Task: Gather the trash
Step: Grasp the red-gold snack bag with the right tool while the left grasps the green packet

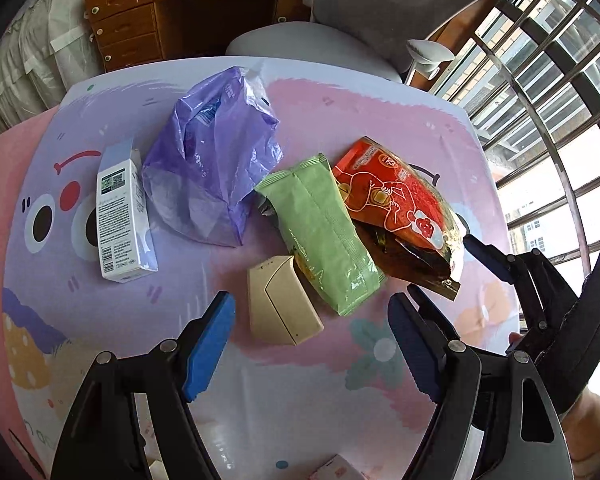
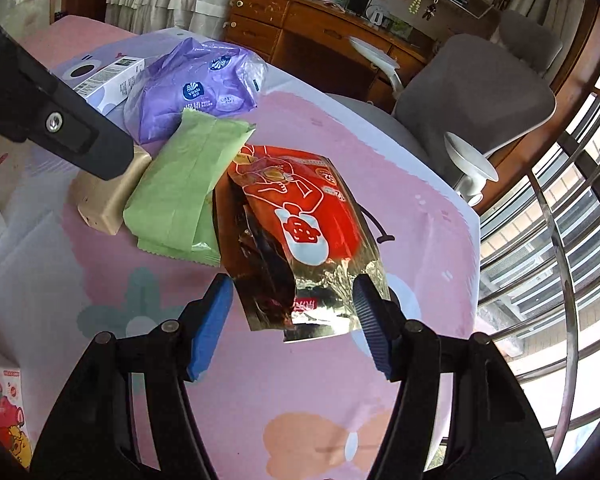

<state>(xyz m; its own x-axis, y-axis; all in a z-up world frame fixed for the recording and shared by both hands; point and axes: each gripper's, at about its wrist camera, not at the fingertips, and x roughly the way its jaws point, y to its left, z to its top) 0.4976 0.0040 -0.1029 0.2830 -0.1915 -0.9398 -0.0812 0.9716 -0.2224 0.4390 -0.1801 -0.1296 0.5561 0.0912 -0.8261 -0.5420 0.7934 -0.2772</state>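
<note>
A red and gold snack bag [image 2: 300,216] lies on the cartoon tablecloth [image 2: 300,420], its torn gold end between the fingers of my open right gripper [image 2: 292,320]. A green packet [image 1: 324,232] leans against the red bag [image 1: 400,204]. A small beige box [image 1: 280,304] sits just ahead of my open left gripper [image 1: 312,344], which holds nothing. Farther back are a crumpled purple plastic bag [image 1: 216,160] and a white carton [image 1: 122,216]. The right gripper [image 1: 452,276] shows at the right of the left wrist view, at the red bag's end.
A grey office chair [image 1: 380,8] and a wooden desk [image 1: 172,12] stand behind the table. A barred window [image 2: 560,240] runs along the right, close to the table edge. A strawberry-print carton [image 2: 0,412] lies at the near left.
</note>
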